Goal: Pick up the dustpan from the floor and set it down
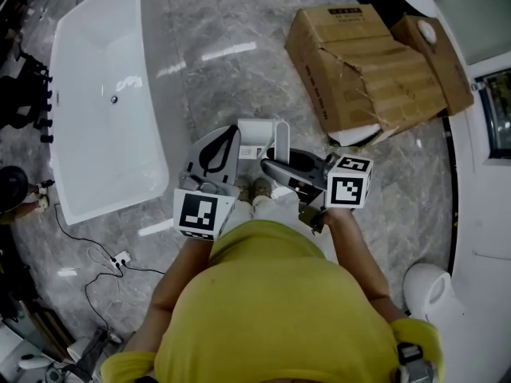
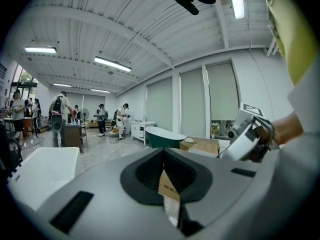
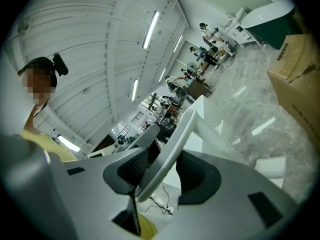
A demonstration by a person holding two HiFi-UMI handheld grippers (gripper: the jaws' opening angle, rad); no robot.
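Note:
The white dustpan (image 1: pixel 255 131) hangs in front of the person's feet, its long handle (image 1: pixel 281 140) rising beside it. My right gripper (image 1: pixel 271 164) is shut on that handle. In the right gripper view the white handle (image 3: pixel 167 151) runs slanted between the two grey jaws, which press on it from both sides. My left gripper (image 1: pixel 229 136) is held just left of the dustpan, jaws together and nothing in them. In the left gripper view its jaws (image 2: pixel 172 184) meet along a thin slit, and the right gripper (image 2: pixel 245 134) shows off to the right.
A white bathtub (image 1: pixel 104 94) stands at the left on the grey marble floor. A torn cardboard box (image 1: pixel 367 62) lies at the upper right. Cables (image 1: pixel 104 258) trail over the floor at the lower left. A white round fixture (image 1: pixel 431 294) is at the lower right.

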